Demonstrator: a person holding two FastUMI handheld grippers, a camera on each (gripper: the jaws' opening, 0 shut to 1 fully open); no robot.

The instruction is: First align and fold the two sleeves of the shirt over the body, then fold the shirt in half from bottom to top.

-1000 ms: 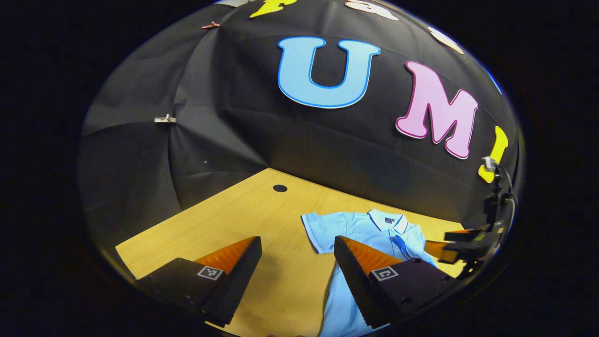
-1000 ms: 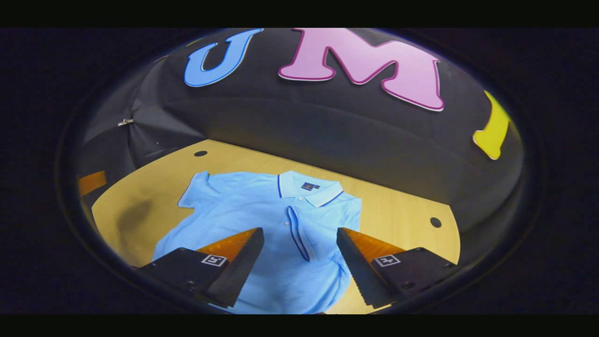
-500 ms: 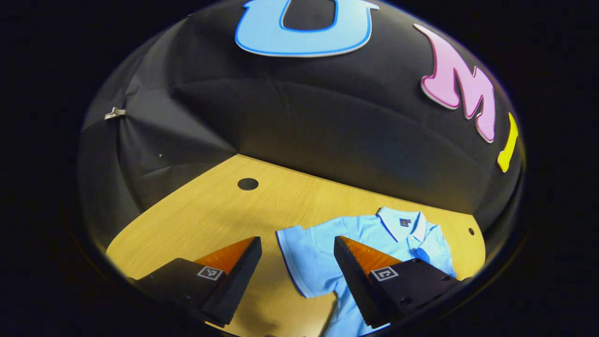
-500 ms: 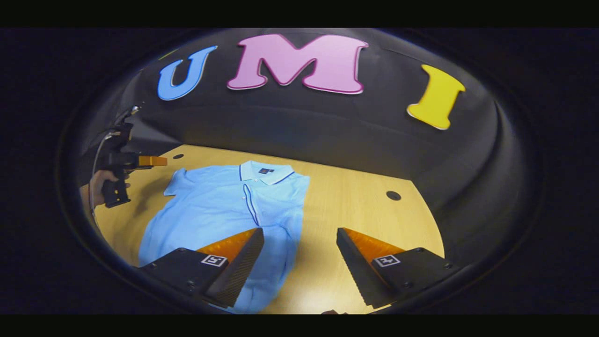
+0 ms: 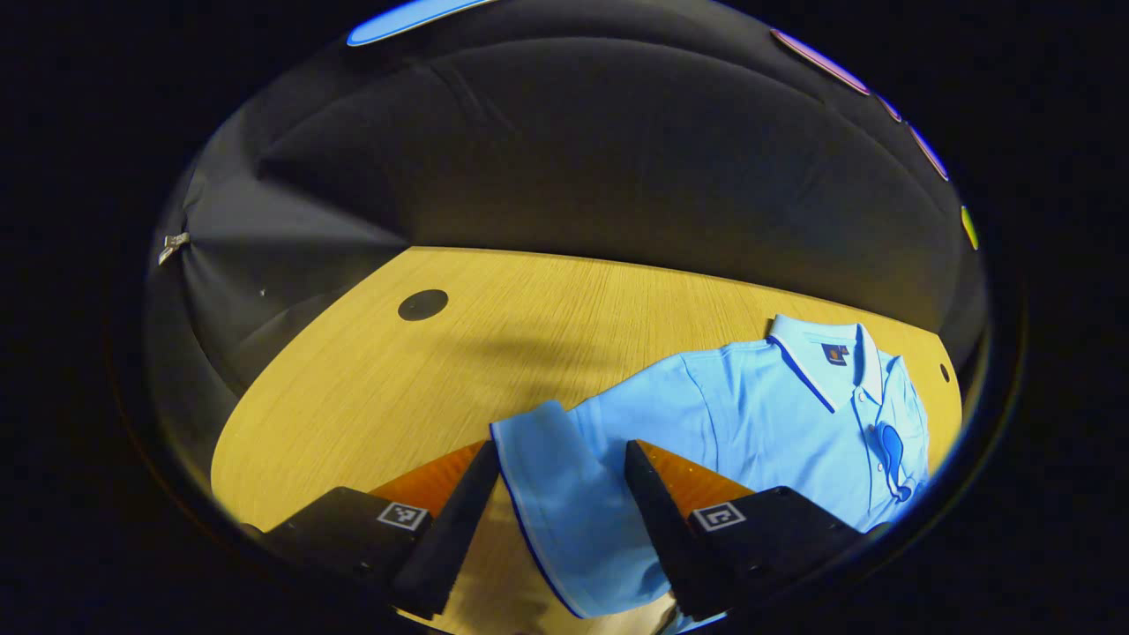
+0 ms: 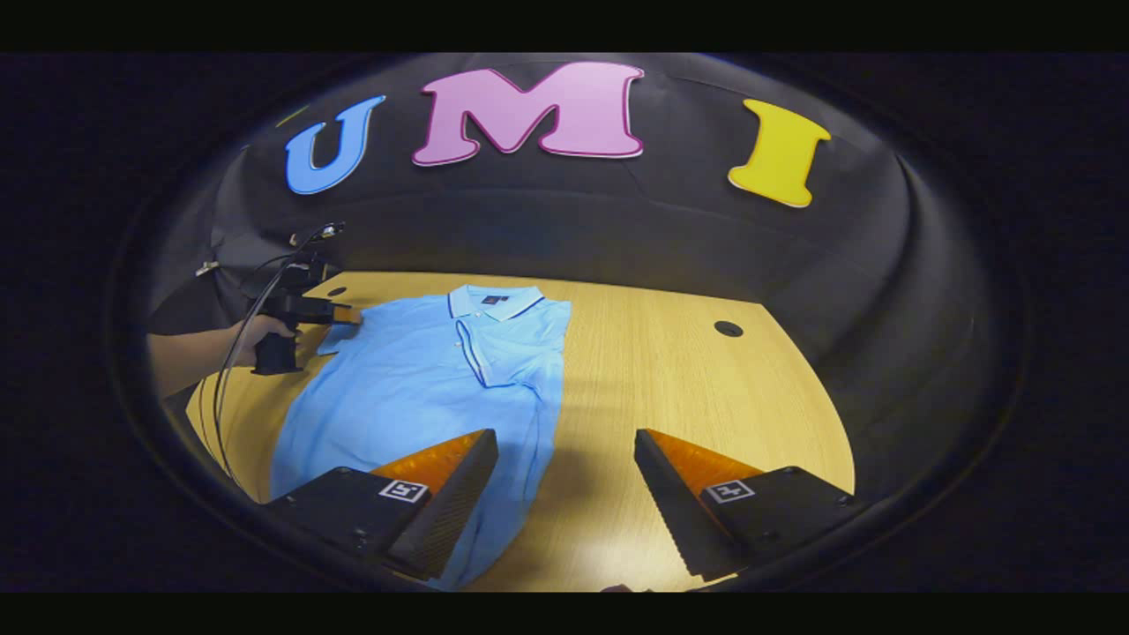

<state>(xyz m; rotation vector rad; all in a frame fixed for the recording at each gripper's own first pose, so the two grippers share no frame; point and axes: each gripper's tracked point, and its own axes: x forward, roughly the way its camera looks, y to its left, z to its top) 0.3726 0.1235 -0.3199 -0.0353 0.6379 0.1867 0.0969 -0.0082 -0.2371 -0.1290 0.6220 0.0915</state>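
Light blue short-sleeved polo shirt (image 5: 758, 414) with white-edged collar: lies flat, front up, on the table; in the right gripper view it (image 6: 423, 379) occupies the left half, collar toward 12 o'clock, hem toward 6 o'clock. One sleeve is folded over the body, lying along the placket.

Unfolded sleeve (image 5: 556, 494): in the left gripper view, at 6 o'clock, between the two fingers of the left hand-held gripper (image 5: 562, 494). Jaws spread, straddling the fabric; pressing contact cannot be confirmed. In the right gripper view that gripper (image 6: 304, 309) sits at 9 o'clock, at the sleeve, held by a hand (image 6: 260, 335).

Right hand-held gripper (image 6: 566, 481): open, nothing between its fingers; left finger over the shirt's lower edge, right finger over bare wood.

Light wooden table (image 6: 688, 397): two round dark holes near its far edge.
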